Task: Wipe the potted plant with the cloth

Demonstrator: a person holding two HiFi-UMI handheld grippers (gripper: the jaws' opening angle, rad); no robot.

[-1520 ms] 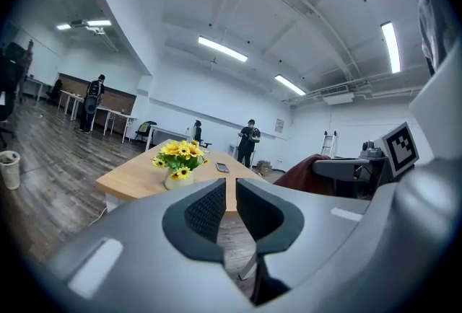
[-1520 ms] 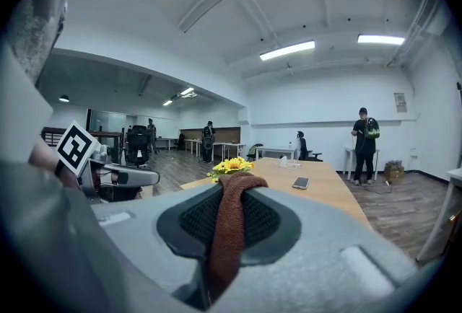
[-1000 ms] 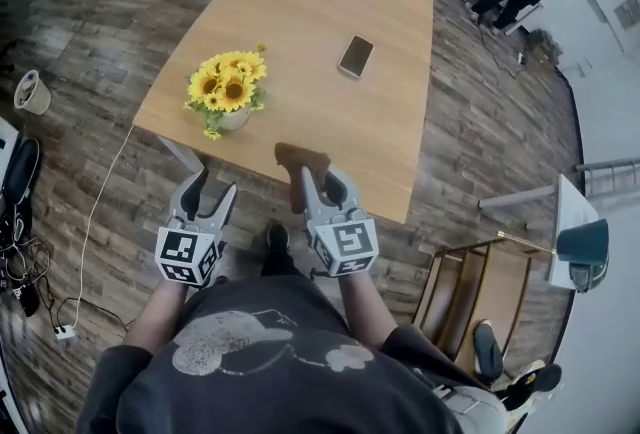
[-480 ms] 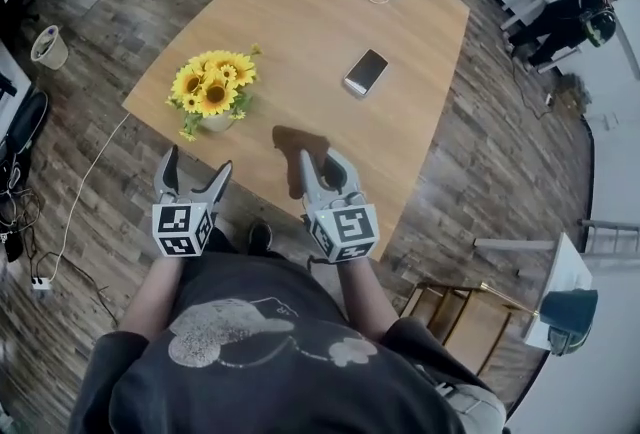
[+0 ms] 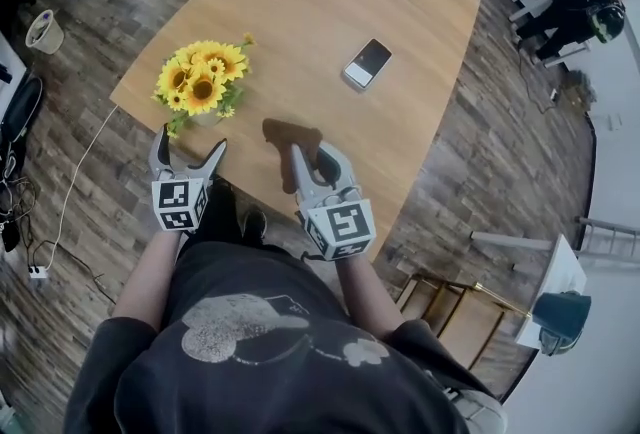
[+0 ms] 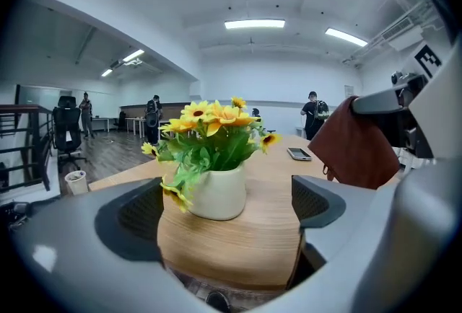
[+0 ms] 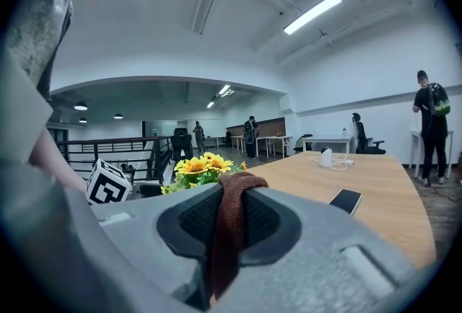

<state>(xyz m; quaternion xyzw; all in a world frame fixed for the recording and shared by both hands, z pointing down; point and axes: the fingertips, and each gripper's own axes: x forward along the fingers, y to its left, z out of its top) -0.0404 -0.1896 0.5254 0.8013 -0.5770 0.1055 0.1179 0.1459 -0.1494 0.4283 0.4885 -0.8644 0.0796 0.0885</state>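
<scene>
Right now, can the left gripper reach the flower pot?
Likely yes: the left gripper faces the pot at the table edge; its jaws have just been opening, with nothing between them or in the way.

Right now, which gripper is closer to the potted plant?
Left. The left gripper is right before the potted plant, its empty jaws just opening. The right gripper, shut on the cloth, is farther off to the plant's right.
</scene>
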